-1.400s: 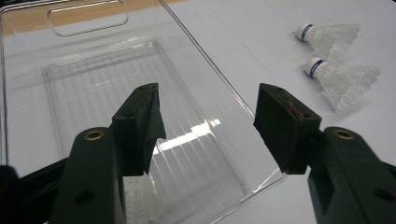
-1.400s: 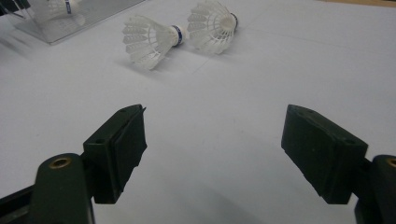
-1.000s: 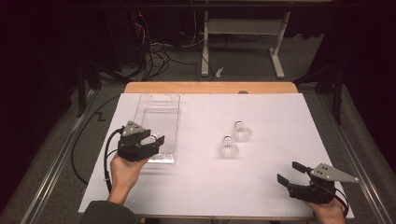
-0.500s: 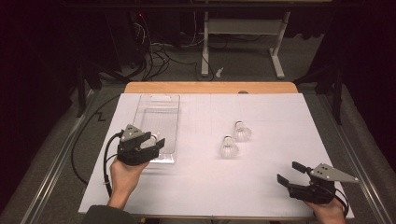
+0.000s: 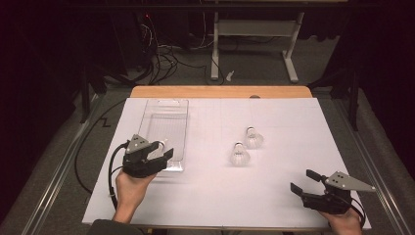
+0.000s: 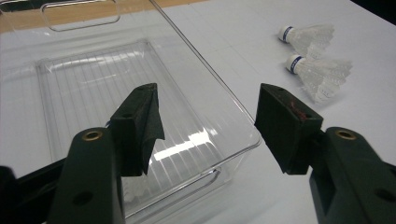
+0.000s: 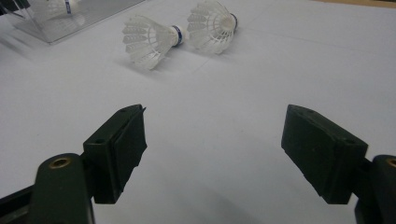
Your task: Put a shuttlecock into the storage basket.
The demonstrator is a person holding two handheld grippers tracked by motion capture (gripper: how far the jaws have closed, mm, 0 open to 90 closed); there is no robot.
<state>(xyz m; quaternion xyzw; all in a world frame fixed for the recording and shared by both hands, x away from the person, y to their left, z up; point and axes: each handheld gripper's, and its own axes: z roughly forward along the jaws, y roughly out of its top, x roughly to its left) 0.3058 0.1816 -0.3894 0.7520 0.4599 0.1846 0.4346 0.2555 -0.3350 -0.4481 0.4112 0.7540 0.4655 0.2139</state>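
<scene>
A clear plastic bin (image 5: 164,122) lies on the left of the white table sheet. My left gripper (image 5: 166,148) hovers over its near end, jaws open and empty (image 6: 205,98). Below its left jaw a white shuttlecock (image 6: 134,194) lies inside the bin, mostly hidden; it also shows through the bin wall (image 7: 49,10). Two more shuttlecocks (image 5: 240,154) (image 5: 253,139) lie side by side at mid-table, on their sides with blue-banded corks (image 6: 317,74) (image 6: 306,35). My right gripper (image 5: 301,179) rests open near the front right corner, pointing at them (image 7: 149,39) (image 7: 212,23) from a distance.
The white sheet (image 5: 274,196) covers most of the wooden table (image 5: 220,91). Cables (image 5: 164,58) and a white desk frame (image 5: 254,29) stand on the dark floor behind. A black cable (image 5: 115,166) trails from the left gripper.
The left gripper has drifted slightly back toward the person, jaws still open. The right gripper and the two loose shuttlecocks have not moved.
</scene>
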